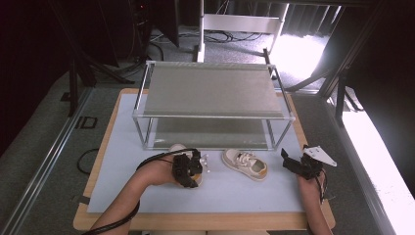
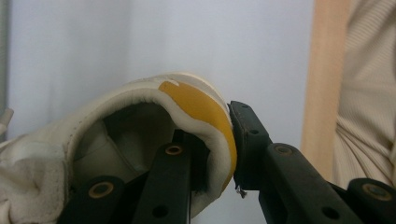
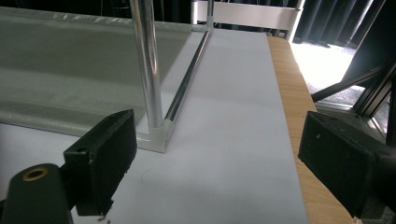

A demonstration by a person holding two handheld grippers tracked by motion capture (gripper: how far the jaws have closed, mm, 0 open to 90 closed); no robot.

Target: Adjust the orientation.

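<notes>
The left gripper [image 1: 188, 169] is clamping the cream leather sneaker's [image 2: 140, 140] yellow-tabbed heel collar; at three o'clock, the right gripper [image 1: 293, 164] is resting with jaws spread wide.

We note a two-tier metal rack [image 1: 213, 88] standing at the far half of the tabletop [image 1: 103, 147], its grey mesh shelves framed by silver tubes. A pale sheet [image 1: 122, 186] covers most of the wooden surface. A second beige shoe [image 1: 246, 164] lies on the sheet just before the rack. Beyond the tabletop, cables [image 1: 220, 35] trail across the floor.
</notes>
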